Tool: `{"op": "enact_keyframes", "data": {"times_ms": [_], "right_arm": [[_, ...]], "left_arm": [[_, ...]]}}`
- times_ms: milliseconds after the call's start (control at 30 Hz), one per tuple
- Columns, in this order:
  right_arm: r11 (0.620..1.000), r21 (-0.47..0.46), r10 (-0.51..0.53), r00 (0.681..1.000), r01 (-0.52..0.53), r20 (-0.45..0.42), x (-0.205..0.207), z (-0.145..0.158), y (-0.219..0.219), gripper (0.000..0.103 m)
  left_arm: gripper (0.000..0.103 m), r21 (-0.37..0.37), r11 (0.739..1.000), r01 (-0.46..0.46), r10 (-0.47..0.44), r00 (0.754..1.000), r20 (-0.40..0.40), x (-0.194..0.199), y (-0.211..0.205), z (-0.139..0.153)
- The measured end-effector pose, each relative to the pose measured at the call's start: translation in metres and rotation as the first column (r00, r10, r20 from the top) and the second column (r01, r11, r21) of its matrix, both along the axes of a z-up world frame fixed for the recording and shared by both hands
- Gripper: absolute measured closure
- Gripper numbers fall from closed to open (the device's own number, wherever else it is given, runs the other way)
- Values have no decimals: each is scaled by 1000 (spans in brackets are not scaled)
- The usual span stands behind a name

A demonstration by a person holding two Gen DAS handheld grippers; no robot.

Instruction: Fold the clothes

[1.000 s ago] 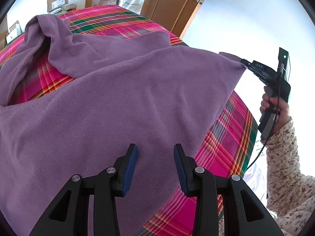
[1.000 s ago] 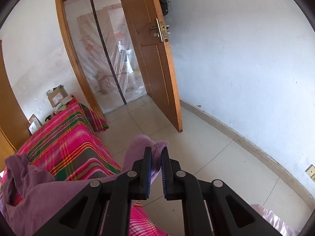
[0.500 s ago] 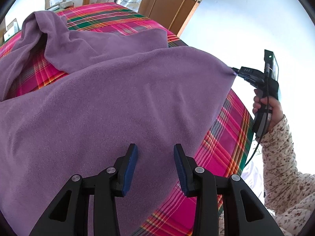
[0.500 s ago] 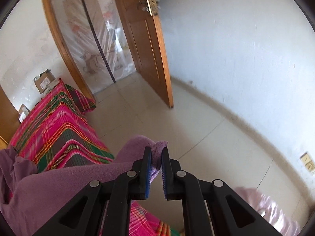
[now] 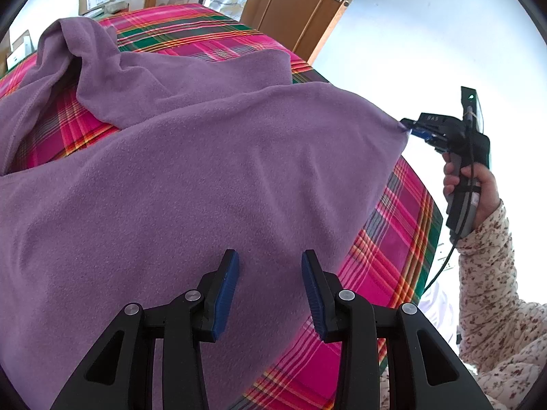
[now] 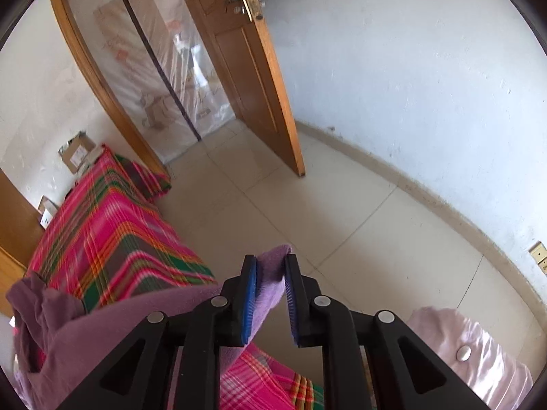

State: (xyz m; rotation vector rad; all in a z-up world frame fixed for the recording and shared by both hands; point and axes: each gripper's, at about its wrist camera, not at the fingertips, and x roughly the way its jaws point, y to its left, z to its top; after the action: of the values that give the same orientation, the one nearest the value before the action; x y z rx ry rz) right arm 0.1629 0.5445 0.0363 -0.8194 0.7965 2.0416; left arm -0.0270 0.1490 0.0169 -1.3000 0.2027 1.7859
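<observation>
Purple fleece garment (image 5: 212, 184) lies spread right under & ahead of the left tongs (image 5: 270, 290), covering most of the bed w/ the pink-green plaid cover (image 5: 396, 249). Left tongs hang over the cloth, blue pads well apart, nothing between them, not touching the fleece as far as the view shows. Beyond them the fleece rises into a smooth taut sheet, then a rumpled fold (image 5: 78, 44) toward the far-left end of the bed, plaid showing in the gap beneath it.

To the right of the left tongs, one corner of the fleece is pulled out past the bed edge to the right tongs (image 5: 415, 131), gripped by a hand (image 5: 475, 188) in a floral sleeve (image 5: 492, 294).

Right wrist view: right tongs (image 6: 270, 273) w/ jaws opening, the fleece corner (image 6: 271, 270) between the blue pads; it lies against the left pad, gap shows at the right pad, so no firm clamp. Fleece trails down-left from the tongs back to the bed. Just right of & below the tongs, a pale pink cloth (image 6: 471, 345) w/ a round button. Farther ahead: tiled floor (image 6: 324, 212), then an open wooden door (image 6: 246, 61) & a plastic-sheeted doorway (image 6: 154, 68) left of it; white wall (image 6: 427, 85) to the right. Cardboard box (image 6: 77, 152) at the bed's far end.
</observation>
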Motion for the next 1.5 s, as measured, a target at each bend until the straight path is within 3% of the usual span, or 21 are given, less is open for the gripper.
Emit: {"op": "enact_keyframes", "data": {"times_ms": [167, 233, 333, 433, 533, 700, 733, 867, 1067, 1233, 1500], "right_arm": [[999, 16, -42, 999, 43, -15, 0, 8, 4, 85], [1000, 9, -23, 999, 23, -45, -1, 11, 5, 79], [978, -110, 169, 981, -179, -91, -26, -3, 4, 74], [934, -218, 267, 959, -282, -96, -49, -24, 4, 71], [907, -272, 287, 945, -320, -155, -55, -31, 5, 64], [880, -317, 308, 933, -354, -187, -60, -35, 3, 66], [879, -311, 316, 929, -363, -192, -61, -34, 2, 78], [881, -246, 370, 913, -404, -173, -64, -25, -12, 93], [905, -135, 380, 909, -404, -171, -45, -6, -32, 95], [910, -20, 401, 893, -413, -206, -20, 8, -56, 95], [892, -10, 435, 866, -451, -247, 16, -1, -77, 95]], "left_arm": [[63, 2, 1000, -1, 1, 1000, 7, -1, 0, 0], [63, 2, 1000, -1, 1, 1000, 9, -2, 0, 0], [63, 2, 1000, 0, 0, 1000, 13, -2, 0, 0], [63, 1, 1000, 0, 0, 1000, 14, -3, 1, 0], [63, -3, 1000, 1, -1, 1000, 12, -2, 4, 1], [63, -2, 1000, 22, -22, 1000, 14, -4, 18, 4], [63, 1, 1000, 29, -29, 999, 16, -5, 22, 5], [63, -11, 998, 60, -60, 998, 11, -5, 37, 8], [63, -17, 996, 89, -89, 996, -11, -4, 49, 14], [63, -31, 998, 62, -63, 998, -23, -11, 55, 12], [63, -44, 996, 81, -82, 997, -12, -7, 54, 7]]}}
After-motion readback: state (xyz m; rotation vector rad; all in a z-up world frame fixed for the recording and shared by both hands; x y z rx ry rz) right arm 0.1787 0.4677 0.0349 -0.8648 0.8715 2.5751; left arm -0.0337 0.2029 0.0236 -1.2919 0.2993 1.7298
